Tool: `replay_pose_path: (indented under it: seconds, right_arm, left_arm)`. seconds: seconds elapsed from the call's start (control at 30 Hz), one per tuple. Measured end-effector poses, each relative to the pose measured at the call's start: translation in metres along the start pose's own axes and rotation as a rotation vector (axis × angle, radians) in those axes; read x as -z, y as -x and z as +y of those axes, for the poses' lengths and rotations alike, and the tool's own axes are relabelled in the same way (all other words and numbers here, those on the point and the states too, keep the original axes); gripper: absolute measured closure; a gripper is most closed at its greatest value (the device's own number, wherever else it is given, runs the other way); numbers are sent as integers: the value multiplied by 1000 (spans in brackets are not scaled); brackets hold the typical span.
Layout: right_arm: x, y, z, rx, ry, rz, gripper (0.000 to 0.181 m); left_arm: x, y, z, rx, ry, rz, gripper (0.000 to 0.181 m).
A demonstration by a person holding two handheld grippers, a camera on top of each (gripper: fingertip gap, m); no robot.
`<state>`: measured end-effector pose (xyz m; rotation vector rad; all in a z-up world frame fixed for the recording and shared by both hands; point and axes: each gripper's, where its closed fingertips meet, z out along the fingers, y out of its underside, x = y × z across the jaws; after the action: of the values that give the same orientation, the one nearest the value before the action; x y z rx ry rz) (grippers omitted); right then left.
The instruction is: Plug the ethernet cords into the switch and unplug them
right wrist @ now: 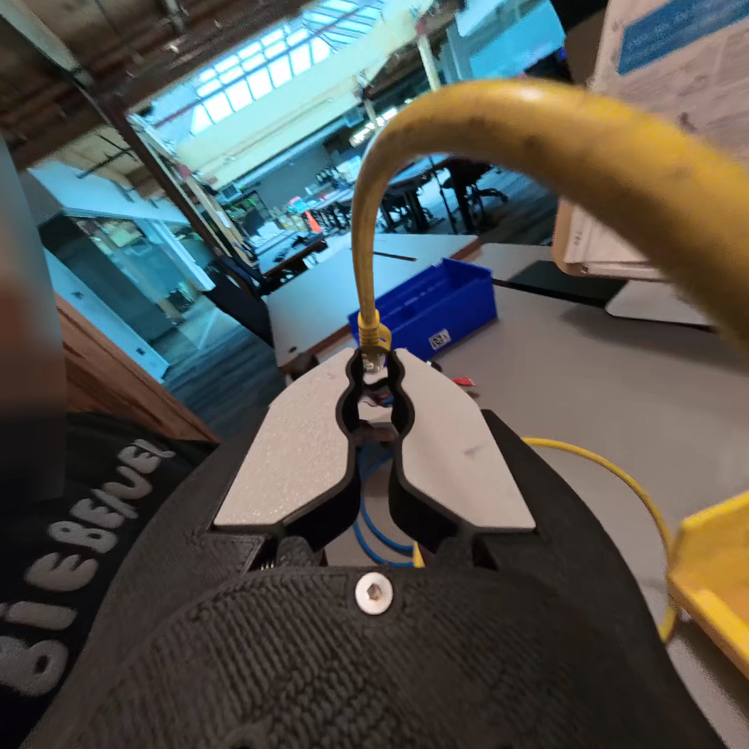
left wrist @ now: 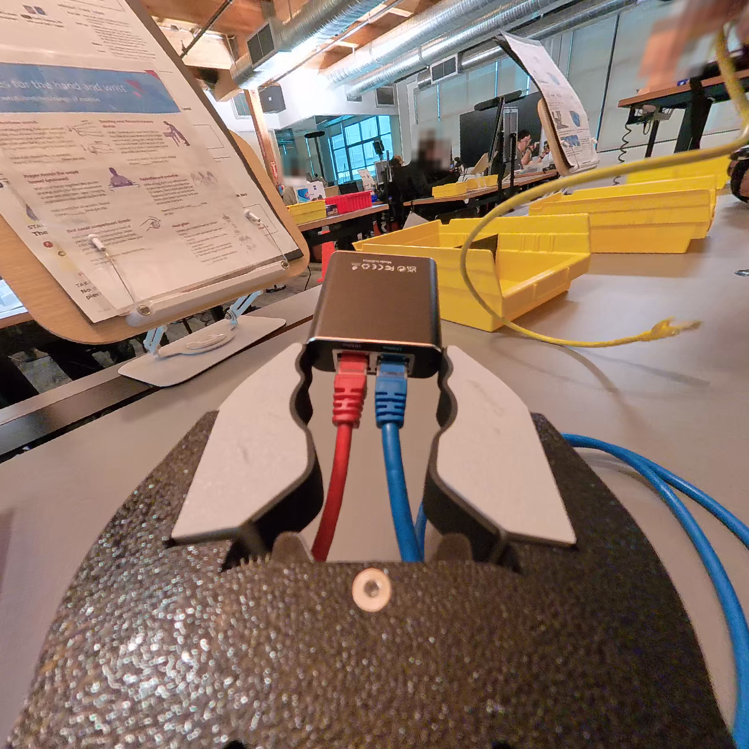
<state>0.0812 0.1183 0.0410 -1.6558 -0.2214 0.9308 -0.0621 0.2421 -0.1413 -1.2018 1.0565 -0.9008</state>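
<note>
In the left wrist view my left gripper (left wrist: 373,360) is shut on a black switch (left wrist: 375,304), its fingertips clamping the switch's sides. A red cord (left wrist: 348,401) and a blue cord (left wrist: 391,401) are plugged into its two front ports and run back between the fingers. A yellow cord (left wrist: 482,235) loops above the table, and its free plug (left wrist: 668,329) lies on the table at the right. In the right wrist view my right gripper (right wrist: 373,362) is shut on the yellow cord's other plug (right wrist: 373,338), held up in the air, with the cord (right wrist: 364,243) arching over.
Yellow bins (left wrist: 527,263) sit behind and right of the switch. A tilted stand with printed sheets (left wrist: 121,182) is at the left. A blue bin (right wrist: 437,308) lies on the grey table (right wrist: 567,385), with a yellow bin corner (right wrist: 713,567) at the right. Blue cord loops (left wrist: 689,527) trail right.
</note>
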Motion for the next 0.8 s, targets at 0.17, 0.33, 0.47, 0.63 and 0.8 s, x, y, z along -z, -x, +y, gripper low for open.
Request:
replay_pose_path:
  seconds: [0.17, 0.33, 0.47, 0.63, 0.8]
  right_arm:
    - [-12, 48, 12, 9, 23, -106, 170]
    - [-22, 82, 43, -114, -60, -241, 169]
    - [-32, 102, 59, -164, -91, -305, 169]
    - [-64, 89, 113, -292, 3, -287, 169]
    - [-79, 77, 143, -393, 30, -306, 169]
  left_arm:
    - [0, 2, 4, 13, 18, 3, 122]
    - [-1, 1, 5, 14, 28, 11, 122]
    - [0, 2, 5, 35, 22, 10, 122]
    - [0, 3, 5, 37, 20, 6, 122]
    - [1, 5, 4, 43, 16, 2, 122]
